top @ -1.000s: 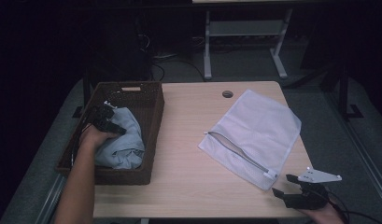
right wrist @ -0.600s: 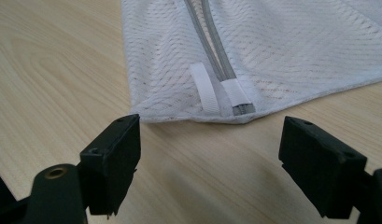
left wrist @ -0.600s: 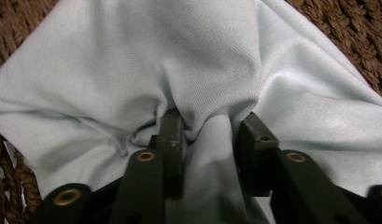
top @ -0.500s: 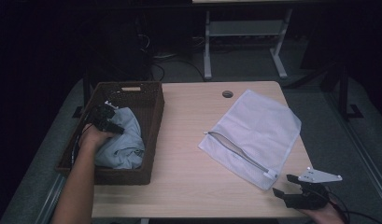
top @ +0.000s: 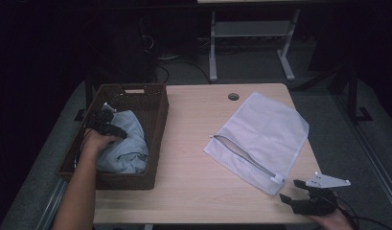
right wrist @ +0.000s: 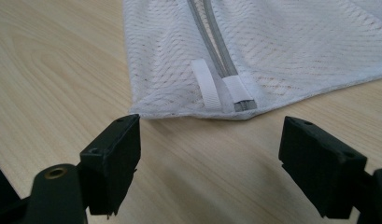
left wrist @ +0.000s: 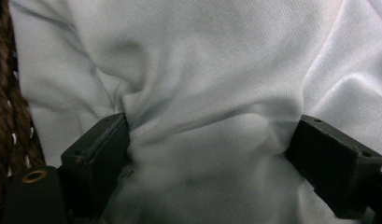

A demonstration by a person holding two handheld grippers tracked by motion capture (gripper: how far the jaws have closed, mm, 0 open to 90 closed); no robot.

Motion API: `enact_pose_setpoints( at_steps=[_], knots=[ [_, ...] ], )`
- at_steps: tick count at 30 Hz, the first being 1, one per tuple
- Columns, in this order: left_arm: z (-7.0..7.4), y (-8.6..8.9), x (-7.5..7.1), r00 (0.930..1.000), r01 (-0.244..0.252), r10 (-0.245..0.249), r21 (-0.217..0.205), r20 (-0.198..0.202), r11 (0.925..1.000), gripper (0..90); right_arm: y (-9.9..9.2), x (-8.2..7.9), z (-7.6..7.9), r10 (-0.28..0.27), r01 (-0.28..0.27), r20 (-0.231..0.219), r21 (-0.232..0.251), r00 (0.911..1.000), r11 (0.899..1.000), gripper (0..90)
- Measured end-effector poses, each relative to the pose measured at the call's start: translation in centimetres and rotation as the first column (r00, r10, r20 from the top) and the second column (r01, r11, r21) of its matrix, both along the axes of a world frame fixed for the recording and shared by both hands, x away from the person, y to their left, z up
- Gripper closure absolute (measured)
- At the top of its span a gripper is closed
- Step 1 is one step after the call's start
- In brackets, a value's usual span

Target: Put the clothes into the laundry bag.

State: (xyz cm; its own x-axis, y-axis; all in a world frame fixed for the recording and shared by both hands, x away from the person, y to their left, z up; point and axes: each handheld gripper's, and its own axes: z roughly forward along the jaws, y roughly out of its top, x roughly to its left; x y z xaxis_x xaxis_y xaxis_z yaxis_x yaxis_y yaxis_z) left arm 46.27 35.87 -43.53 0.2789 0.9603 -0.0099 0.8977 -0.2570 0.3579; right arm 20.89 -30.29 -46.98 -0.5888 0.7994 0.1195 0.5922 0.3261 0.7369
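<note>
Bunching up inside the brown wicker basket [top: 155, 129] at the tabletop's [top: 193, 177] left end, the pale blue garment [top: 129, 146] is the thing in hand: the left tongs [top: 107, 125] are pushed down into its folds, presumably to gather enough cloth for a lift. Their jaws have just been opening and stand wide, a thick ridge of fabric [left wrist: 202, 140] swelling between them and brushing the inner faces, though the pads do not look to be pinching it, so I judge the cloth not yet gripped. Across the tabletop lies the white mesh laundry bag [top: 260, 136], flat, its zipper running toward the near corner, likely laid ready to take the garment. The right tongs [top: 299, 191] wait just off that corner, jaws apart and holding nothing. From the high view comes the layout, basket and bag well apart; the left gripper view adds the weave of the basket wall [left wrist: 4, 107] just beside the cloth, while the right gripper view shows the zipper's end and a small white pull loop [right wrist: 206, 84] near the bag's hem.
</note>
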Motion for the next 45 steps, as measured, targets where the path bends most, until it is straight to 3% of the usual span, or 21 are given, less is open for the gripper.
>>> enact_pose_setpoints(
  at_steps=[3, 6, 7, 15, 18, 25, 29, 31, 33, 41, 45],
  knots=[
    [0.3, -0.2, -0.2, 0.9992, 0.039, -0.039, -0.006, 0.007, 0.9992, 26.3, 0.1, 0.0, 0.0, 0.004, -0.004, -0.003, -0.003, 1.0000, 1.000, 19.9],
    [0.6, -0.7, -0.4, 0.9945, 0.104, -0.104, -0.020, 0.017, 0.9944, 46.0, 0.2, 0.0, -0.1, 0.010, -0.010, -0.003, -0.008, 0.9999, 1.000, 20.1],
    [0.6, -0.8, -0.5, 0.9930, 0.118, -0.118, -0.048, 0.012, 0.9918, 58.0, 0.2, 0.1, -0.1, 0.011, -0.011, -0.005, -0.010, 0.9999, 1.000, 20.2],
    [1.0, -1.0, -0.3, 0.9873, 0.159, -0.159, -0.034, 0.006, 0.9867, 72.7, 0.2, 0.1, -0.1, 0.013, -0.014, -0.009, -0.011, 0.9999, 1.000, 20.6],
    [1.5, -0.9, -0.3, 0.9874, 0.158, -0.157, -0.056, 0.015, 0.9859, 73.4, 0.1, 0.1, -0.1, 0.009, -0.009, -0.010, -0.007, 0.9999, 1.000, 20.6],
    [3.9, -0.2, -1.1, 0.9842, 0.163, -0.150, -0.147, 0.095, 0.9756, 73.4, 0.0, 0.2, -0.1, 0.003, -0.003, -0.015, 0.000, 0.9999, 1.000, 20.6],
    [5.3, -0.2, -1.8, 0.9811, 0.160, -0.139, -0.158, 0.135, 0.9745, 73.4, 0.0, 0.1, -0.1, -0.004, 0.004, -0.012, 0.003, 0.9999, 1.000, 20.6],
    [5.9, -0.3, -2.1, 0.9782, 0.168, -0.141, -0.177, 0.152, 0.9698, 73.5, -0.1, 0.1, -0.1, -0.005, 0.005, -0.011, 0.003, 0.9999, 1.000, 20.6],
    [6.7, -0.5, -2.4, 0.9741, 0.181, -0.145, -0.214, 0.174, 0.9599, 73.7, -0.1, 0.1, -0.1, -0.005, 0.005, -0.008, 0.001, 0.9999, 1.000, 20.6],
    [9.9, -1.1, -3.3, 0.9527, 0.227, -0.165, -0.237, 0.255, 0.9446, 73.9, -0.1, 0.1, 0.0, -0.011, 0.011, -0.005, 0.003, 0.9999, 1.000, 20.6],
    [11.7, -1.5, -3.9, 0.9365, 0.258, -0.179, -0.246, 0.301, 0.9343, 73.9, -0.1, 0.1, 0.0, -0.014, 0.014, -0.004, 0.004, 0.9999, 1.000, 20.6]
  ],
)
